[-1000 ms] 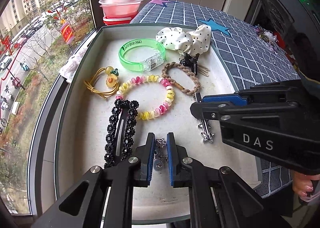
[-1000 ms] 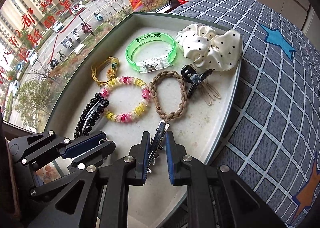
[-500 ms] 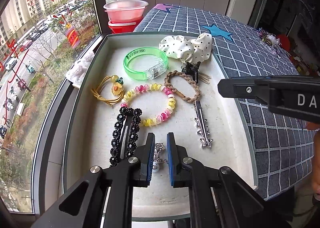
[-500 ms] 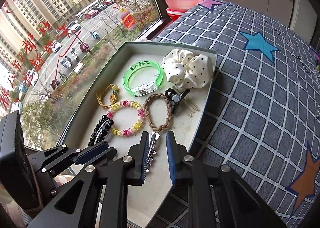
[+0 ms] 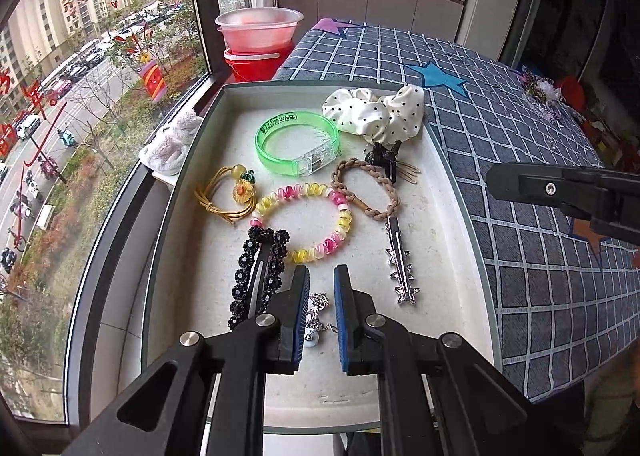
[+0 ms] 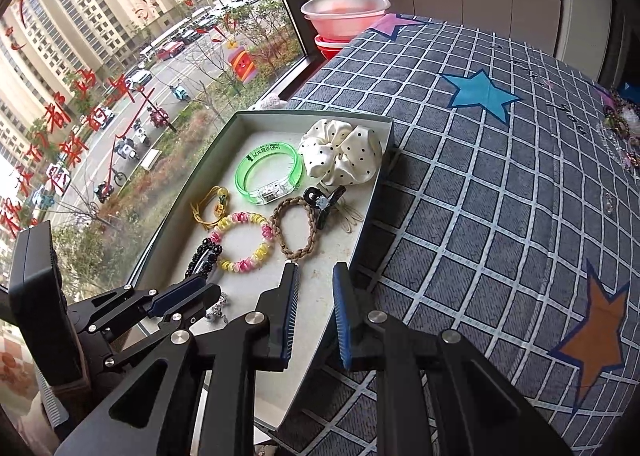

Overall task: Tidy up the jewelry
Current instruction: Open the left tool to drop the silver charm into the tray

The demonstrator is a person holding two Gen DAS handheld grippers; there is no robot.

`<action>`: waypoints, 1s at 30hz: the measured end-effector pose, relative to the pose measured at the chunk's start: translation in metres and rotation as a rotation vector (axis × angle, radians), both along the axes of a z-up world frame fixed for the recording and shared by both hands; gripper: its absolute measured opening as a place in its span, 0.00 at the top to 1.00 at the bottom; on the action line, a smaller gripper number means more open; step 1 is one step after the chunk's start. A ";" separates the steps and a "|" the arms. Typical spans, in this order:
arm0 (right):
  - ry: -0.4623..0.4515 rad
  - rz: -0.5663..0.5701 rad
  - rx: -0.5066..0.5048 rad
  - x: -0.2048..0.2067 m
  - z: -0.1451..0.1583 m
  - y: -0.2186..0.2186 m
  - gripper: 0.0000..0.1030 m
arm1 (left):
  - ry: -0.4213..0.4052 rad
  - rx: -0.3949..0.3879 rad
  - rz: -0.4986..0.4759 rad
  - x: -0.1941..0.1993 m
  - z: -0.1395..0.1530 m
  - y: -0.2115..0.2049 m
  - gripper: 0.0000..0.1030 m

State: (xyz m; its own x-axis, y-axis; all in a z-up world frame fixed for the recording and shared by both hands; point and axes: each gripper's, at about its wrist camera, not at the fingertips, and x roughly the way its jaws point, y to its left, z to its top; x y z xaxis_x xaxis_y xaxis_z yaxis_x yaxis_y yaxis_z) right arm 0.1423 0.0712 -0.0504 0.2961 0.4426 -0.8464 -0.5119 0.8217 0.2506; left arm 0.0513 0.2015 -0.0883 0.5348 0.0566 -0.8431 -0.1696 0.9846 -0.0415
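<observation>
Left gripper jaws nearly closed over a silver charm chain in the tray, grip unclear, right gripper slightly parted, empty, above tray edge, star clip lying flat.

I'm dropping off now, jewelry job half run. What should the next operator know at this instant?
Left gripper: fingers shut on a silver charm chain, low over the near end of the tray.
Right gripper: open, empty, above the tray's right edge.
Done: star clip, bead bracelet, green bangle, scrunchie lie in the tray.
Left: set the chain down; a loose pile at the far corner of the bedspread may still need fetching.
</observation>
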 end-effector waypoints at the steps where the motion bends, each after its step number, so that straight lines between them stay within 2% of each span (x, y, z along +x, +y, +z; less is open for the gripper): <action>1: -0.005 0.001 -0.003 -0.001 0.002 0.001 0.78 | -0.003 -0.001 0.003 -0.001 0.001 0.001 0.80; 2: -0.012 0.001 -0.006 -0.003 0.003 0.002 0.74 | -0.004 -0.001 0.007 -0.002 0.002 0.002 0.80; 3: -0.020 0.001 -0.007 -0.004 0.005 0.001 0.71 | -0.004 -0.001 0.011 -0.002 0.002 0.003 0.68; 4: -0.027 0.001 -0.007 -0.006 0.007 0.001 0.71 | -0.004 0.001 0.019 -0.002 0.003 0.003 0.18; 5: -0.033 -0.001 -0.006 -0.007 0.009 0.001 0.70 | -0.016 0.009 0.035 -0.004 0.006 0.004 0.00; 7: -0.038 -0.005 0.001 -0.008 0.012 0.000 0.70 | -0.057 0.034 0.047 -0.010 0.013 0.005 0.00; 10: -0.047 -0.008 0.002 -0.009 0.016 -0.001 0.69 | -0.053 0.006 0.054 -0.013 0.017 0.009 0.00; 11: -0.049 -0.008 -0.001 -0.010 0.017 -0.001 0.65 | -0.050 0.005 0.058 -0.014 0.018 0.010 0.00; 13: -0.059 -0.010 -0.012 -0.011 0.019 0.000 0.51 | -0.051 0.007 0.065 -0.017 0.021 0.011 0.00; 15: -0.075 -0.003 -0.028 -0.015 0.021 0.003 0.20 | -0.049 0.011 0.070 -0.019 0.023 0.011 0.00; 16: -0.084 0.003 -0.031 -0.017 0.022 0.004 0.17 | -0.046 0.016 0.074 -0.021 0.024 0.011 0.00; 19: -0.116 0.019 -0.050 -0.024 0.026 0.009 0.17 | -0.041 0.031 0.089 -0.024 0.025 0.012 0.00; 21: -0.134 0.020 -0.060 -0.028 0.027 0.011 0.12 | -0.039 0.037 0.103 -0.027 0.027 0.013 0.00; 30: -0.231 0.019 -0.129 -0.045 0.037 0.014 0.11 | -0.086 0.076 0.137 -0.043 0.045 0.015 0.00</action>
